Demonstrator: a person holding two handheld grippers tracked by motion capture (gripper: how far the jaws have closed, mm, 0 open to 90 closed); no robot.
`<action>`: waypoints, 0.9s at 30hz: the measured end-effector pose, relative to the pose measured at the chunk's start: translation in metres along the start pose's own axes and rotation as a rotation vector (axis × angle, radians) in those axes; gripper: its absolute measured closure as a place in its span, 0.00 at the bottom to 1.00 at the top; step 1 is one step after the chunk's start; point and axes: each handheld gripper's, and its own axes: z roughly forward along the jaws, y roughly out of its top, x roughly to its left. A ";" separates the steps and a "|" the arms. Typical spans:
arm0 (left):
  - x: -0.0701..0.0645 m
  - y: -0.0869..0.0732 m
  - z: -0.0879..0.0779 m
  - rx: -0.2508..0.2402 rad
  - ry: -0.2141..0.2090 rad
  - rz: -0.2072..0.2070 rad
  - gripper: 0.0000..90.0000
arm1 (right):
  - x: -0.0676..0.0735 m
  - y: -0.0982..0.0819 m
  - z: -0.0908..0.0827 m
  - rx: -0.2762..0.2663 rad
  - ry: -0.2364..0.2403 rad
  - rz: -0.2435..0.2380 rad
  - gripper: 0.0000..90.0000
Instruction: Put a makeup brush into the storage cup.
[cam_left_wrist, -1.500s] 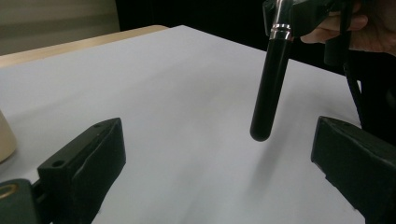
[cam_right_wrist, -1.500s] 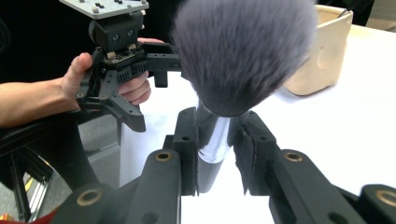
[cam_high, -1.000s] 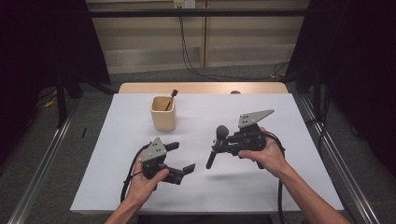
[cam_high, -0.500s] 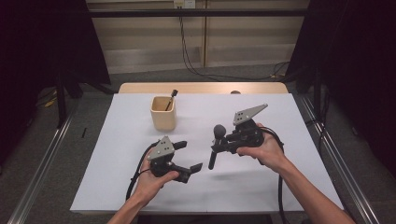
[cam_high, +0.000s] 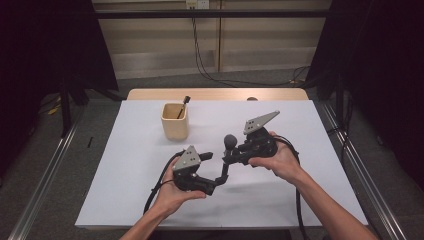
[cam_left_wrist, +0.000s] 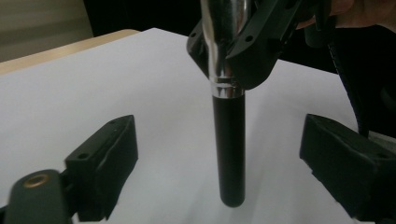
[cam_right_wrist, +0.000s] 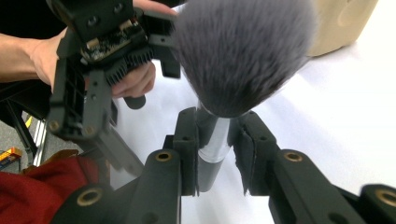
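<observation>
Right gripper (cam_right_wrist: 212, 154) is clamped on the brush (cam_high: 227, 159) by its silver collar, handle hanging between the left gripper (cam_left_wrist: 224, 172)'s jaws, which have just been closing but aren't touching yet, so I'd centre the handle before squeezing.

Ahead of you, a beige cup (cam_high: 175, 121) holding a dark-handled utensil (cam_high: 183, 105) stands upright on the white table cover (cam_high: 125, 165); black cables (cam_high: 200, 55) trail along the floor beyond.
</observation>
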 end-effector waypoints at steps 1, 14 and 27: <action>0.000 0.000 0.001 -0.002 -0.010 -0.003 0.17 | 0.000 0.000 0.000 -0.001 0.000 0.001 0.80; 0.003 -0.001 0.008 0.006 -0.034 -0.025 0.55 | 0.003 0.001 0.005 0.005 -0.005 -0.009 0.80; 0.003 -0.002 0.009 0.000 -0.046 -0.035 0.75 | 0.003 -0.002 0.009 -0.006 -0.002 -0.014 0.80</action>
